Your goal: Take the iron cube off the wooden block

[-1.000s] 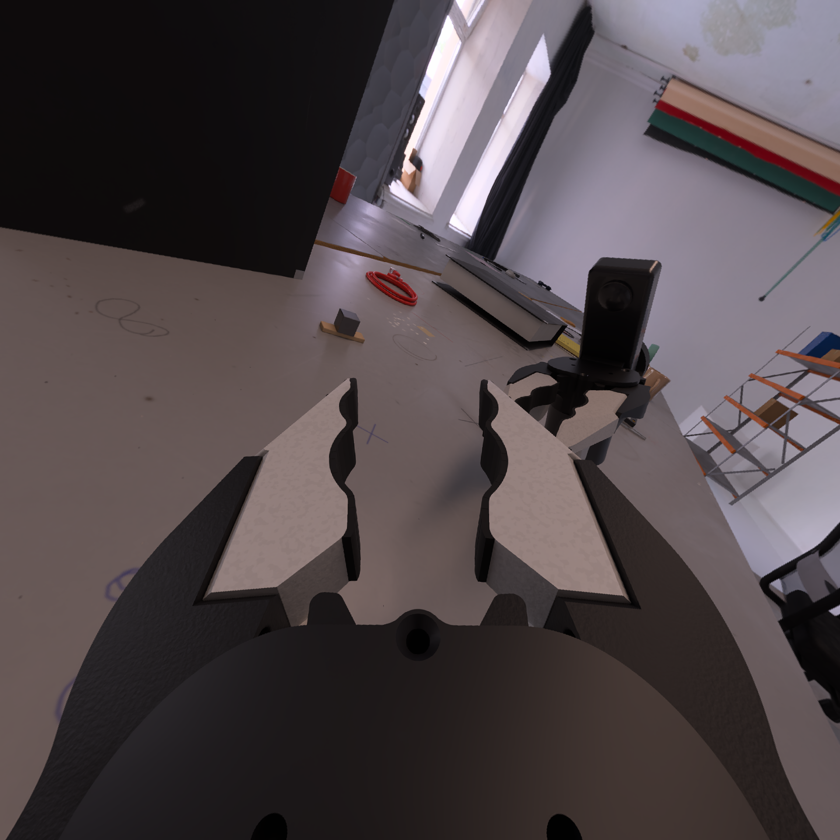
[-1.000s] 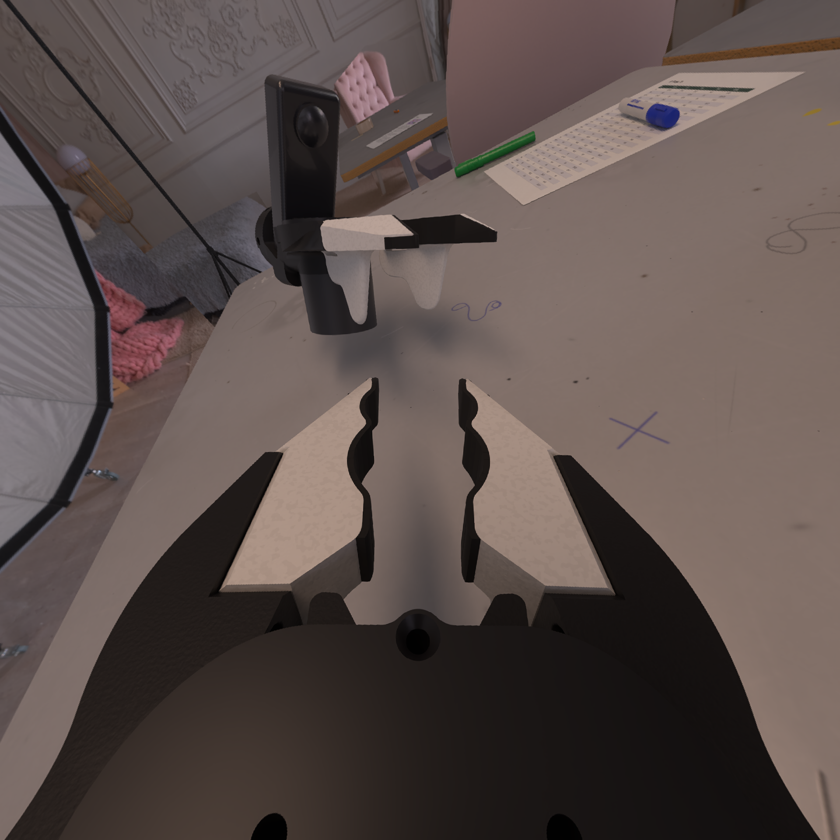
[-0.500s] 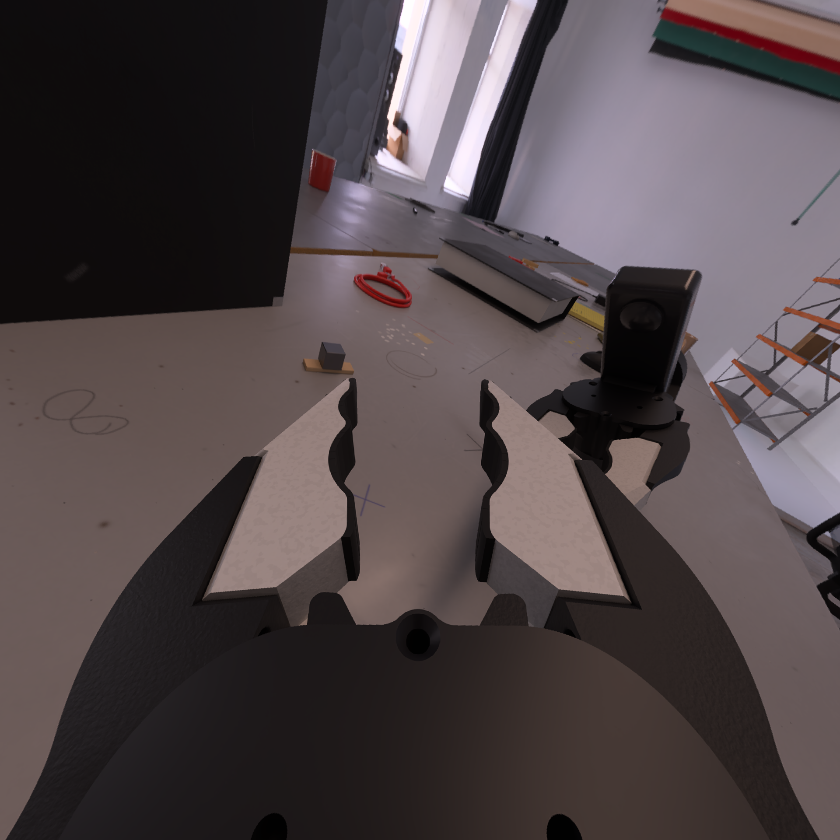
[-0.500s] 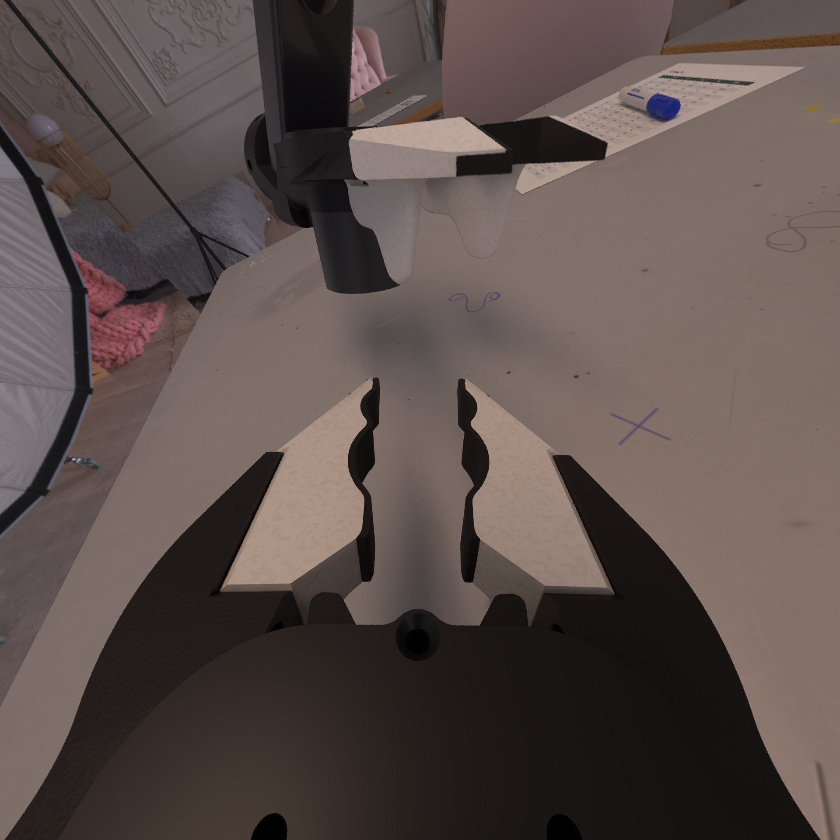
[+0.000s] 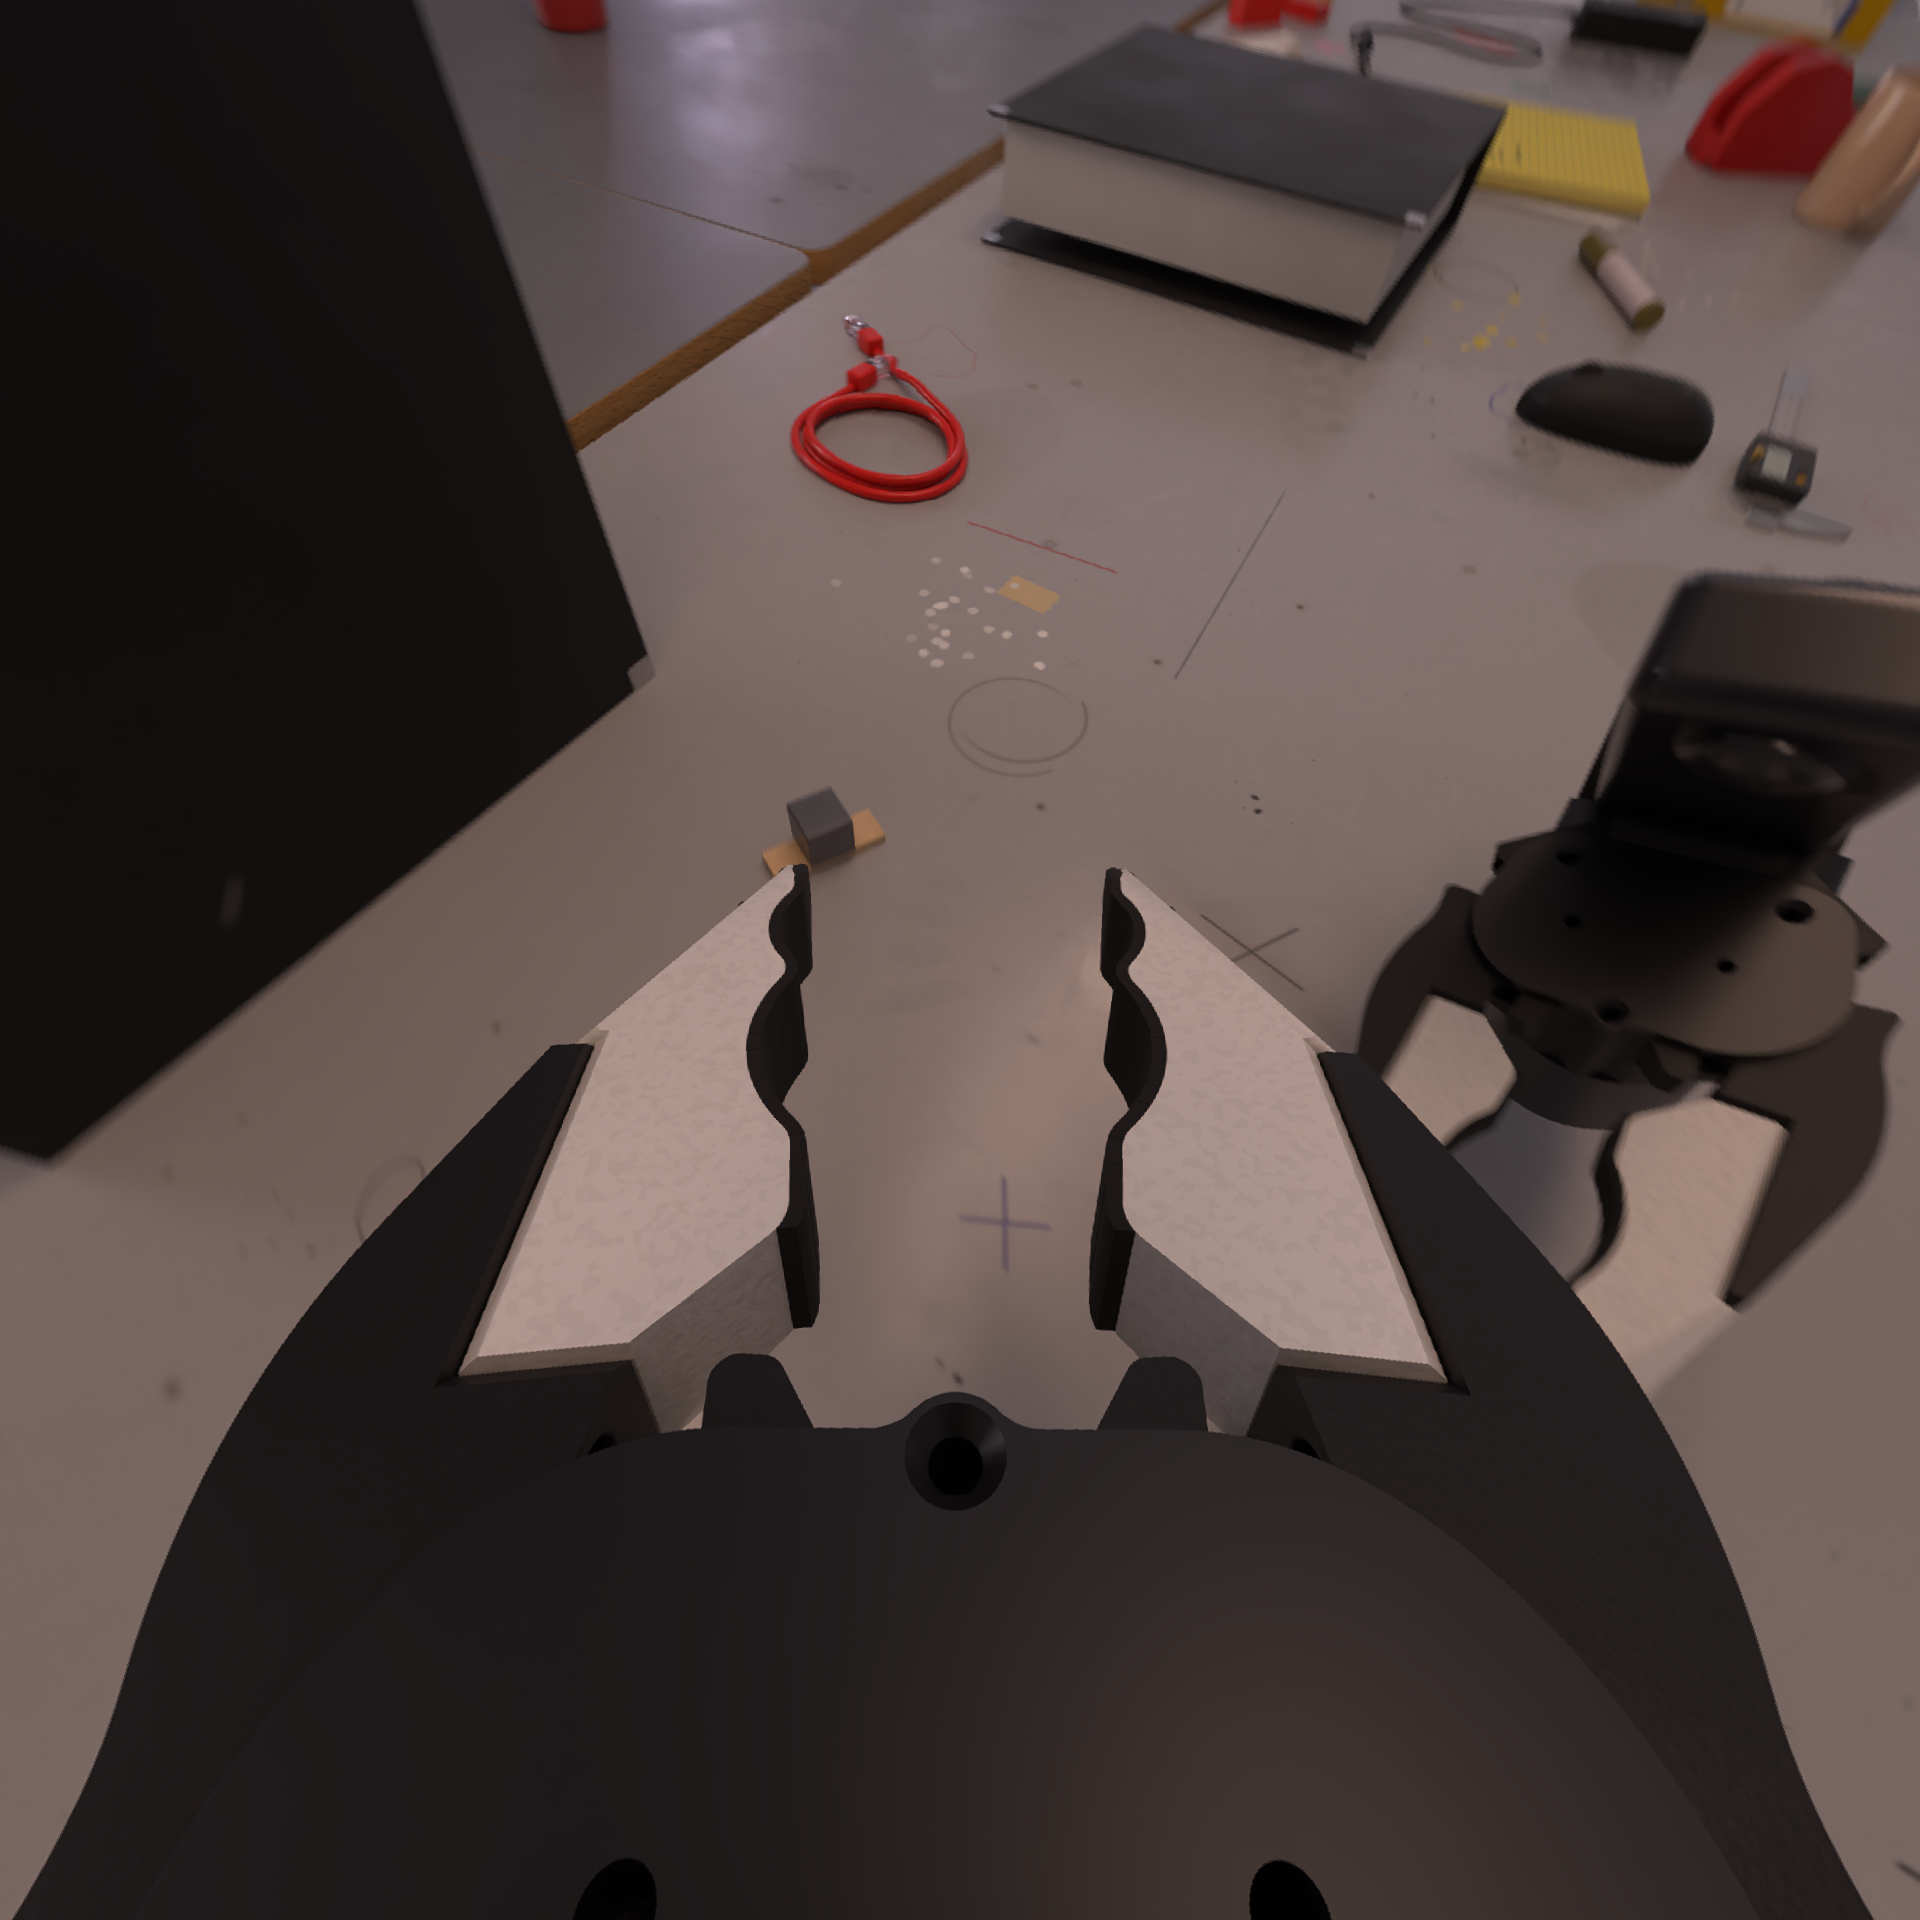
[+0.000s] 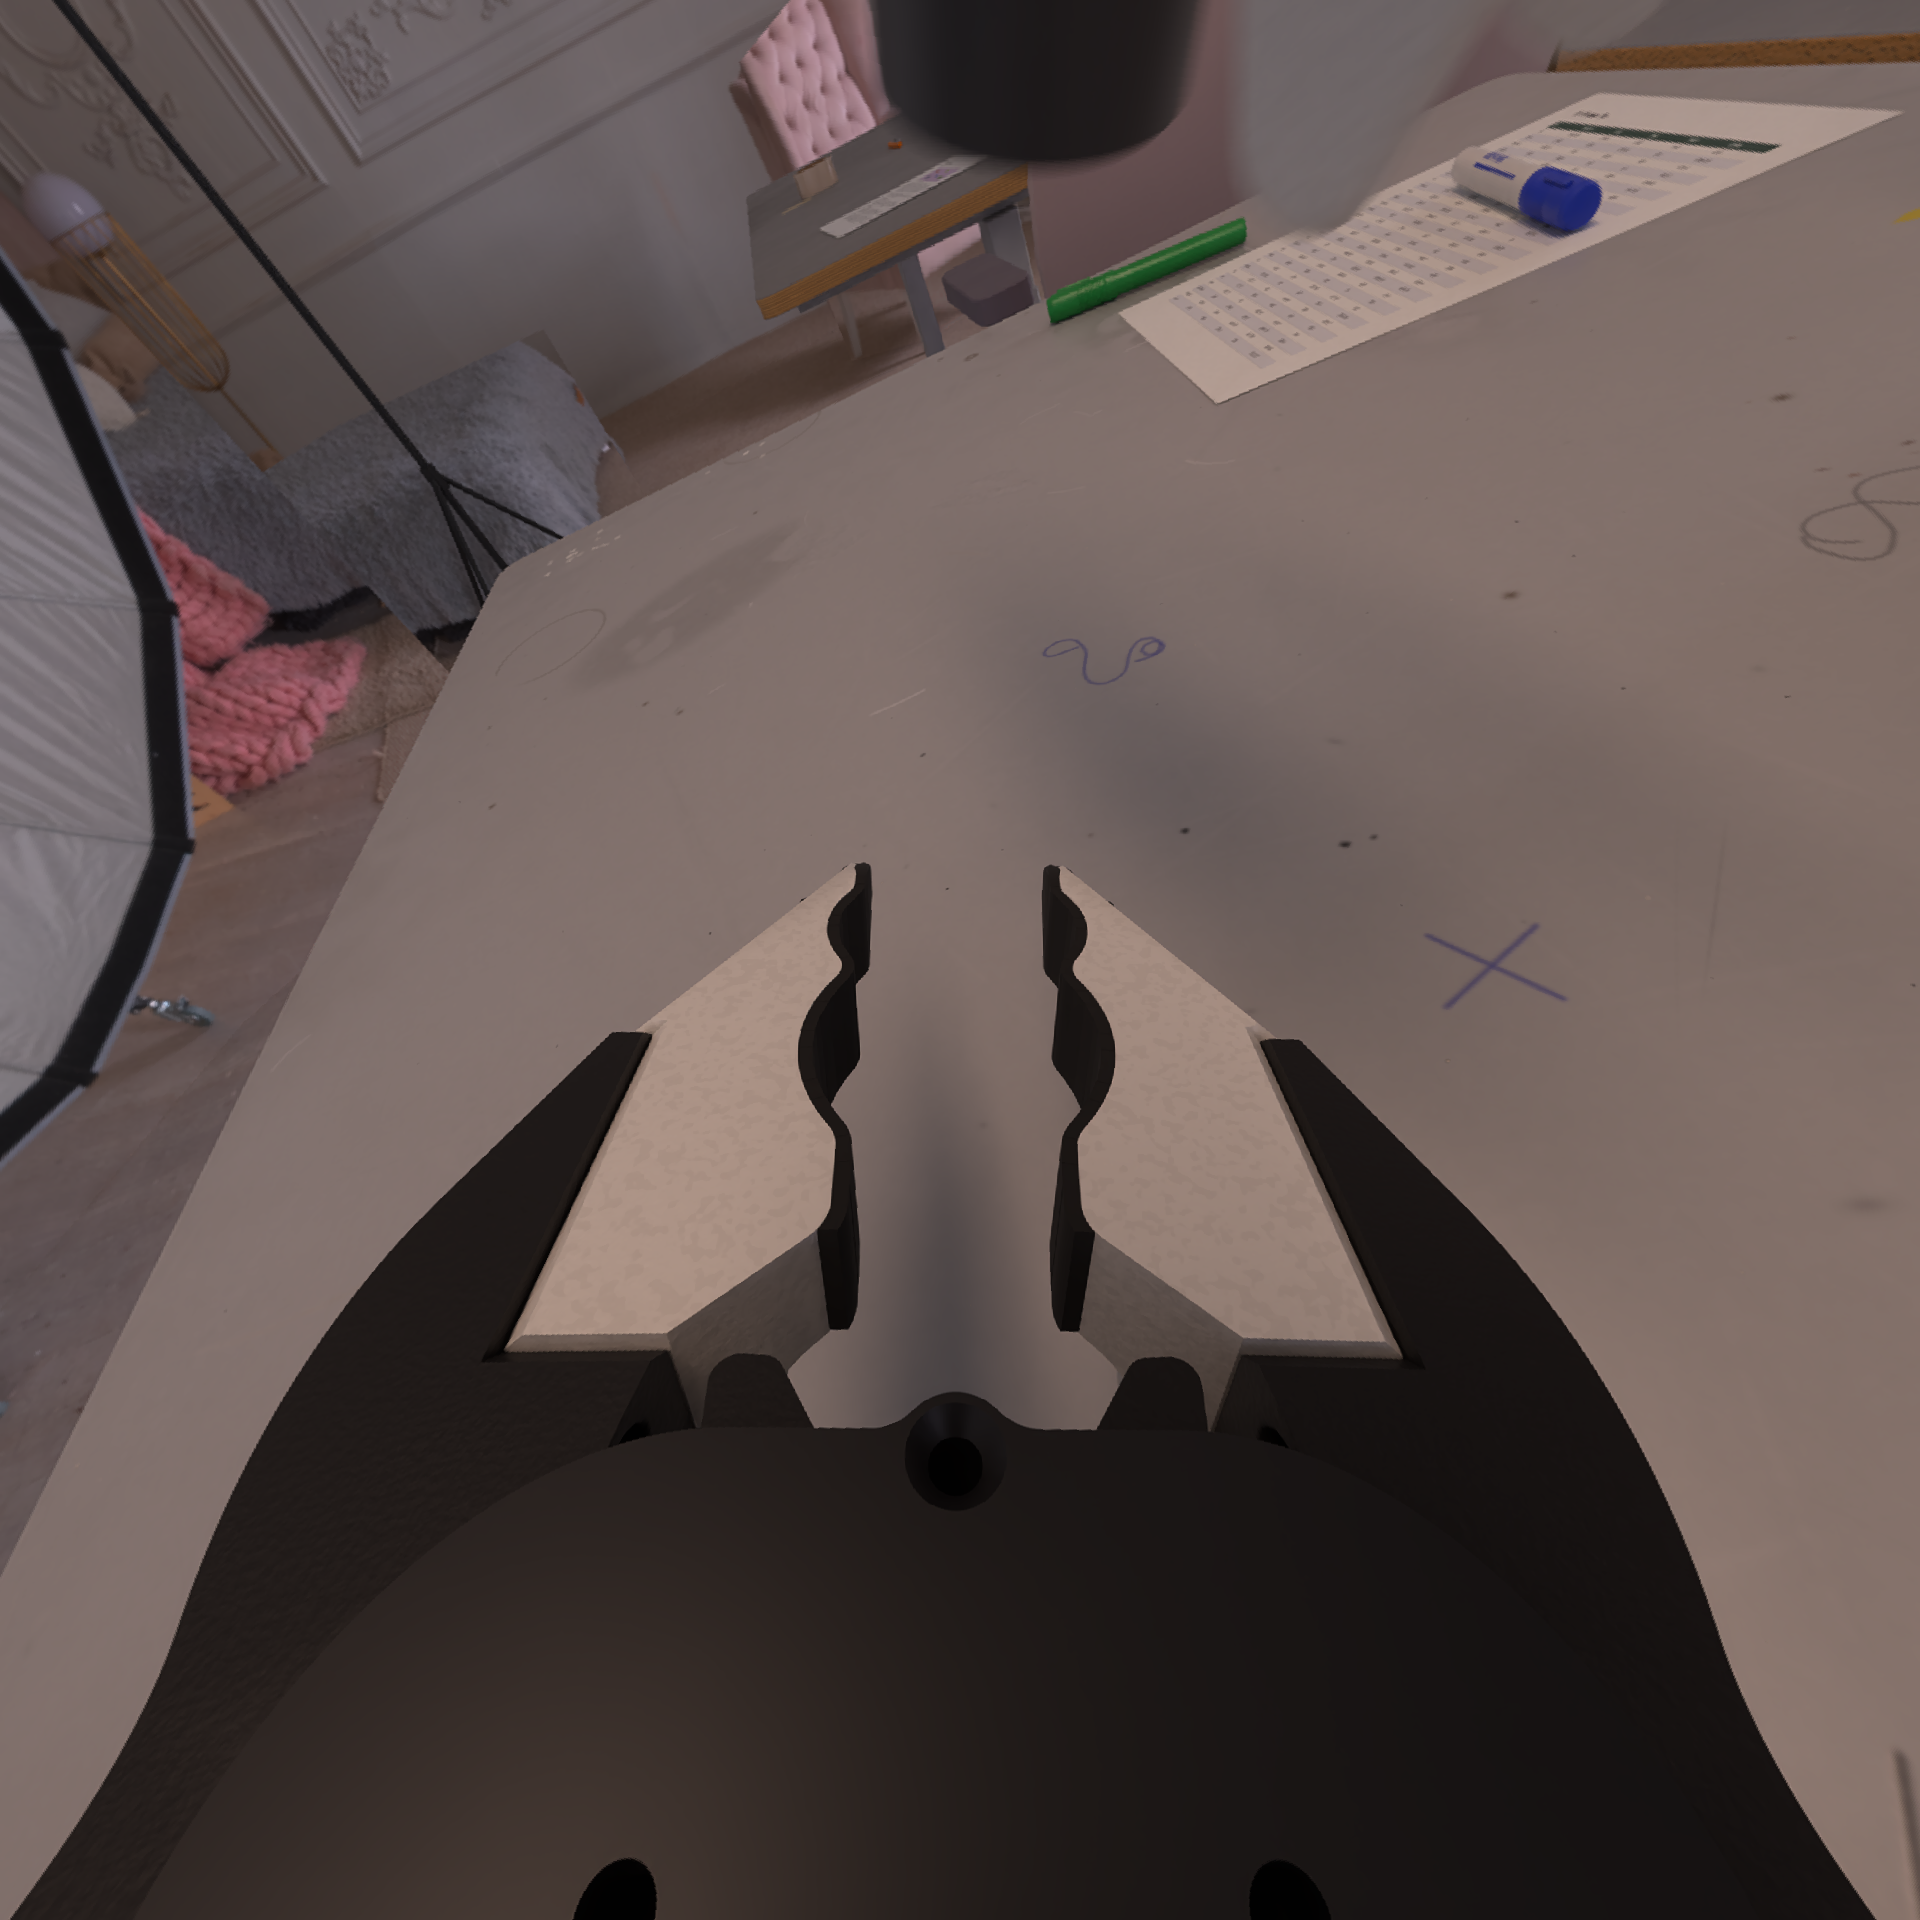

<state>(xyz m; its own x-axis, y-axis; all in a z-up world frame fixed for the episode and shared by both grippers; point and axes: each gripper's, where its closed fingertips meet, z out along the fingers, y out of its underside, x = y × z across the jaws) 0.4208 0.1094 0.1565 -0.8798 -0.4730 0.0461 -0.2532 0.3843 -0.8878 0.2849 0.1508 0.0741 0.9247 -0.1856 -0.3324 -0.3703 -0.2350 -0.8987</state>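
Your left gripper (image 5: 954,883) jaws apart and empty above the table (image 5: 1143,644), cube (image 5: 819,826) on the block (image 5: 868,831) just past its left fingertip, your right gripper (image 6: 954,878) parted, empty

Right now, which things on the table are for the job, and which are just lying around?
For the job:
iron cube, sitting on the wooden block
left gripper, open and nearest

Just lying about:
red cable
black book
black mouse
green marker
paper sheet
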